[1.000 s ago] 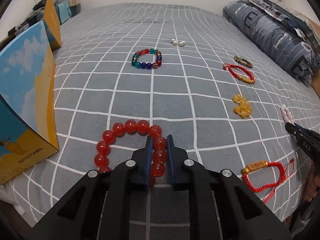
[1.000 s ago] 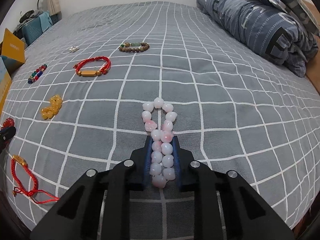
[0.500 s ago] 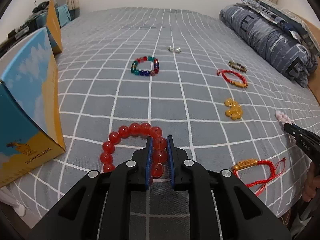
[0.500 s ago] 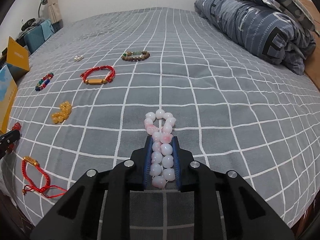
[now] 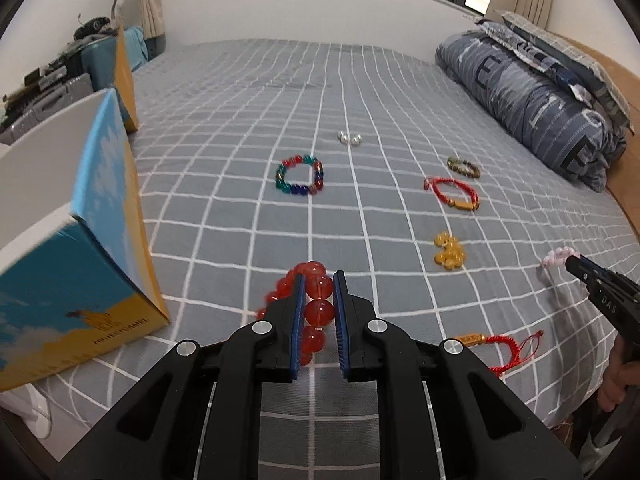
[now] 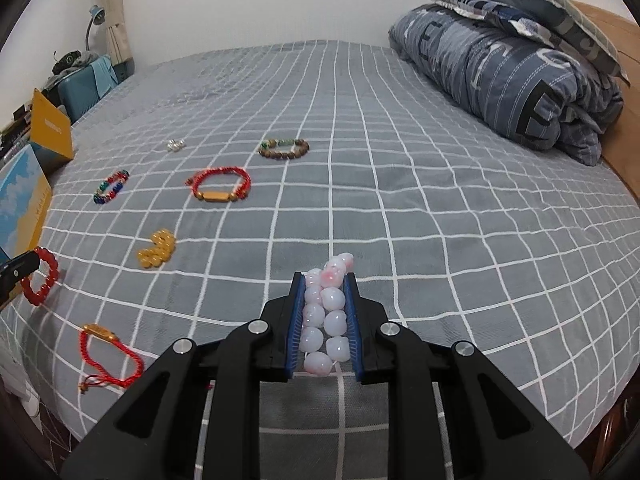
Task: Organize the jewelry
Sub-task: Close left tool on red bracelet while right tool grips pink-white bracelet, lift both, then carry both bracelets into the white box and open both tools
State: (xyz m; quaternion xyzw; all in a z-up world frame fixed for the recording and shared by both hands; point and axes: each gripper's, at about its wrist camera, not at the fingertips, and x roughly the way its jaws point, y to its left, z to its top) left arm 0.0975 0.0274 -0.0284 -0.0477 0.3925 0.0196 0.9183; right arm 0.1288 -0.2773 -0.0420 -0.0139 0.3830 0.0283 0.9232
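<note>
Left gripper [image 5: 319, 284] clamped on the red bead bracelet [image 5: 318, 308], beads pinched between the blue pads, rest of the loop hanging at 9 o'clock of the jaws. Right gripper [image 6: 324, 280] clamped on the pink bead bracelet [image 6: 325, 320], two rows of beads squeezed between its pads, loop end poking out past the tips. Both bracelets look clear of the bed [image 6: 440, 220]. Loose on the sheet in the left view: yellow beads [image 5: 449, 255] at 2 o'clock from the left gripper, red cord bracelet [image 5: 500, 344] at 3 o'clock near the bed edge, second red cord bracelet [image 5: 454, 194] and brown bracelet [image 5: 464, 166] further out at 1 o'clock, multicolour bracelet [image 5: 300, 176] and pearls [image 5: 349, 138] at 12 o'clock. Box [image 5: 76, 240] at 9 o'clock, on the bed's edge.
</note>
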